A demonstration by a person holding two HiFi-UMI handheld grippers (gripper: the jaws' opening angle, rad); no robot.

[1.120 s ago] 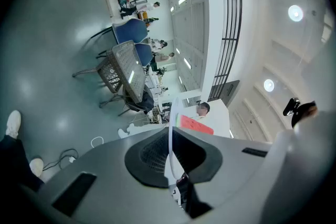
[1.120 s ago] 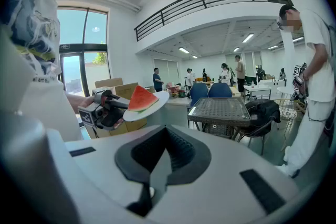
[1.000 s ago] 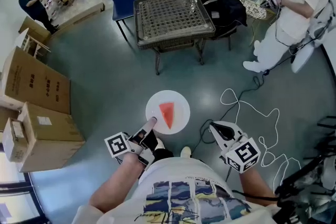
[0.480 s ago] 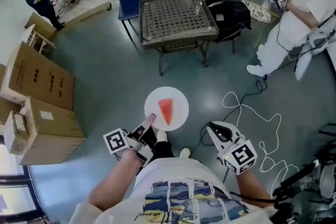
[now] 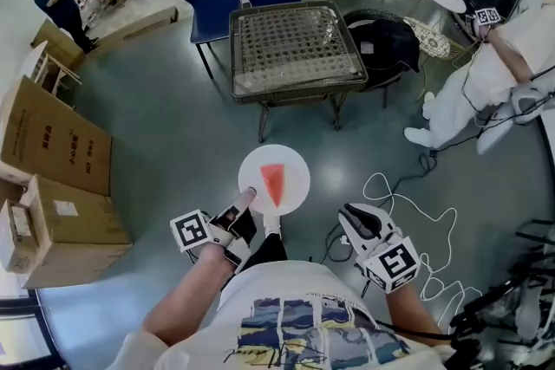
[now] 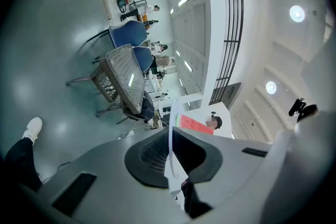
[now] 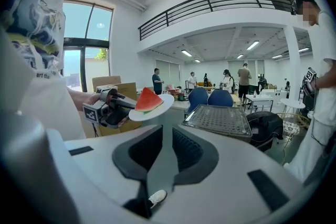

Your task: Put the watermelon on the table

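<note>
watermelon [image 5: 274, 184] on plate [image 5: 296, 172], left gripper [image 5: 250, 197] clamped on rim

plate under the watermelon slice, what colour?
Plain white plate, red watermelon slice on it. Clearest in the head view.

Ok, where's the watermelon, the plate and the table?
watermelon [image 5: 273, 182], head view, middle of the red slice.
plate [image 5: 297, 178], head view, bare white part right of the slice.
table [image 5: 295, 43], head view, middle of its mesh top.
</note>
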